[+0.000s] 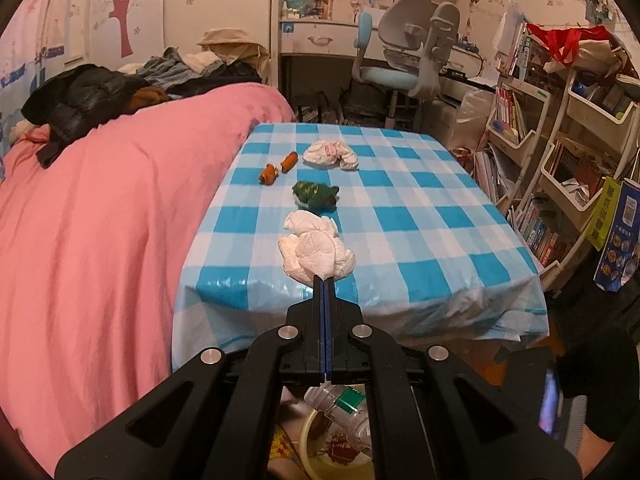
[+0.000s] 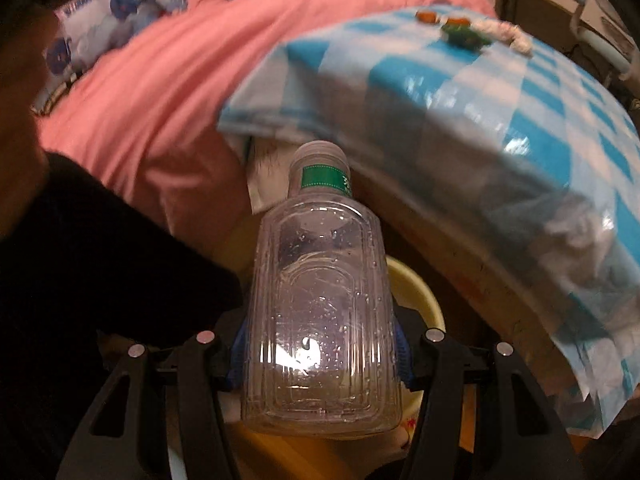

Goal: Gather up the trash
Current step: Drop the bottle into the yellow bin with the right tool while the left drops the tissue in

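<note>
Right hand-held gripper (image 2: 320,354) was clamped on a clear plastic bottle (image 2: 320,280), its blue pads pressing the ribbed sides. That bottle hung over the yellow bin (image 2: 416,292) just below the worktop's (image 2: 520,92) near edge, long axis running straight out along the fingers, capped neck pointing away and downward. I judged this the dropping step: next, spread the jaws over the bin. Left hand-held gripper (image 1: 325,280) was pressed together, empty, its tip before a crumpled tissue (image 1: 316,250) on the worktop beyond the bin.
</note>
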